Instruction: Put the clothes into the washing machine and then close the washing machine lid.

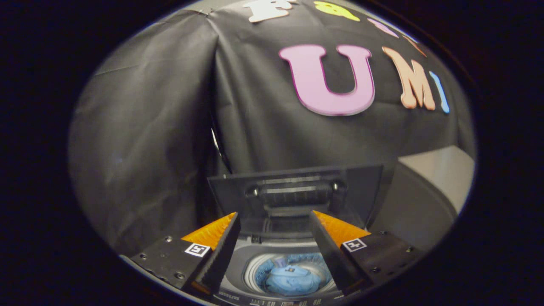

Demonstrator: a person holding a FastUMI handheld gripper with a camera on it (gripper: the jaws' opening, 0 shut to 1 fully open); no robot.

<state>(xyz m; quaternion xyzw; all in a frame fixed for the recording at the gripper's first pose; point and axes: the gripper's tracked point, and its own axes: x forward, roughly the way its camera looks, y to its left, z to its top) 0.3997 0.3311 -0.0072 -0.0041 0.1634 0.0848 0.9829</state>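
1. Clothes (292, 278) already down in the drum of the washing machine (255, 255), a blue bundle seen below and between the fingers; first half of the task judged done.
2. Lid (297, 193) not yet shut: standing upright at the back of the machine, just beyond the fingertips, underside facing forward.
3. Gripper (274, 221) spread wide with nothing between the fingers, hovering above the open drum and aimed toward the raised lid.
4. Left to do, by this reading: reach the top edge of the lid, tip it forward and lower it over the opening.
5. Around: booth wall of dark cloth (148, 127) close behind the lid; a pale panel (442, 174) off to the right, possibly a wall or board, too blurred to tell.
6. Nothing lying across the opening; little room behind the lid for a finger.
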